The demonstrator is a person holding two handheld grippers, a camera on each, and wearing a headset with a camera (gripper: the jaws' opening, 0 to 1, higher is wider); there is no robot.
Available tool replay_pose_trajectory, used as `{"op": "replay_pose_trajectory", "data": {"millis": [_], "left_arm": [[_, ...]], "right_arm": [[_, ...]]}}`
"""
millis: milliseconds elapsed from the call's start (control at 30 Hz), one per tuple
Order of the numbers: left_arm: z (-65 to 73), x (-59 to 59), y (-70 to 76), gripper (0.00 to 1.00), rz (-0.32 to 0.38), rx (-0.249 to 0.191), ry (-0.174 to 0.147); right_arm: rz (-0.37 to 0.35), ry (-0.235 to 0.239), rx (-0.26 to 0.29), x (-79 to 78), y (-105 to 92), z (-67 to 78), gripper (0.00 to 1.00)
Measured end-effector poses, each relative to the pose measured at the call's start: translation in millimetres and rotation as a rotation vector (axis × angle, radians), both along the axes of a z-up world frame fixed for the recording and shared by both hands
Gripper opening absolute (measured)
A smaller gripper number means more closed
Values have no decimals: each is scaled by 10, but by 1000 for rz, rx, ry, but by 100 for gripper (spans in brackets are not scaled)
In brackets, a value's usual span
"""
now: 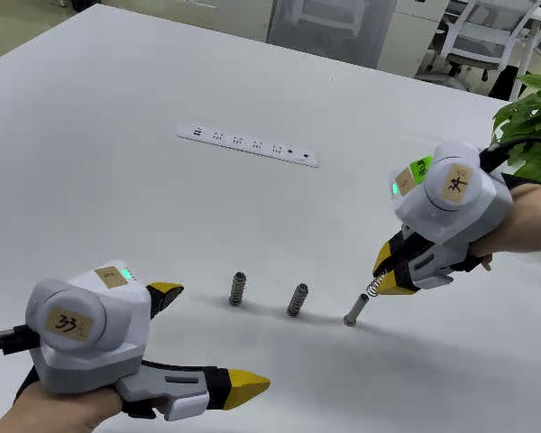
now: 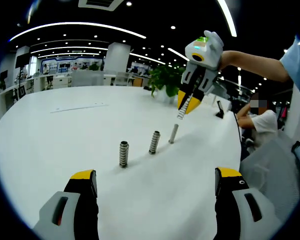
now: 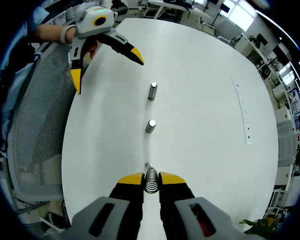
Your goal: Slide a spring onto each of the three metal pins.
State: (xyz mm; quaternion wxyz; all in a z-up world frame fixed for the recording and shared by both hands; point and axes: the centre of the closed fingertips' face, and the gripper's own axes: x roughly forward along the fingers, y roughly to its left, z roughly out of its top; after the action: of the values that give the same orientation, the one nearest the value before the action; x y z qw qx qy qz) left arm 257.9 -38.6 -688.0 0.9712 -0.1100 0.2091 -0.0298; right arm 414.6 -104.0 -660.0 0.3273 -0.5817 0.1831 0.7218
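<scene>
1. White table (image 1: 117, 108), three pins in a row across it: the left pin (image 1: 237, 289) and the middle pin (image 1: 297, 299) each wear a coil, and the bare pin (image 1: 355, 309) stands at the right end.
2. Over that bare pin comes the right gripper (image 1: 388, 278), jaws pinched tight on a spring (image 1: 375, 288) that pokes out below the yellow tips, aimed at the pin top.
3. Right gripper view looks straight down the line: spring clamped between the tips, the bare pin's head just beyond it, and the two coiled pins farther on, all in one file.
4. Left gripper view gives the side-on angle that the right one cannot. It shows a small gap between the spring's lower end and the pin top, so they are close but not touching.
5. Left gripper (image 1: 212, 338) sits low at the near side of the table, jaws spread wide with nothing between them, well apart from the pins.
6. Moving outward in the head view, a power strip (image 1: 248, 144) lies flat beyond the row and a plant (image 1: 532, 113) is at the right edge.
7. Right gripper view adds a mesh chair (image 3: 35, 125) beside the table, close to the hand holding the left gripper.
</scene>
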Motion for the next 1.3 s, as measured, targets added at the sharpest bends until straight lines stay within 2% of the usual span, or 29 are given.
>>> {"op": "replay_pose_trajectory", "data": {"millis": [167,433,967,1300], "left_arm": [[-18,-6,-15,100,-3,-6,8],[-42,-10,-36,100,-14,-4,18],[-38,-12,-9,99,1,-5,10],[-54,-16,-7,100,0,-4,17]], "right_arm": [[46,-37,-31,32,8,-75,12],[47,-30,-55,29,-22,-155,12],[62,-35,-81,6,-11,-232,12],[63,-34,-96,4,4,-328,12]]}}
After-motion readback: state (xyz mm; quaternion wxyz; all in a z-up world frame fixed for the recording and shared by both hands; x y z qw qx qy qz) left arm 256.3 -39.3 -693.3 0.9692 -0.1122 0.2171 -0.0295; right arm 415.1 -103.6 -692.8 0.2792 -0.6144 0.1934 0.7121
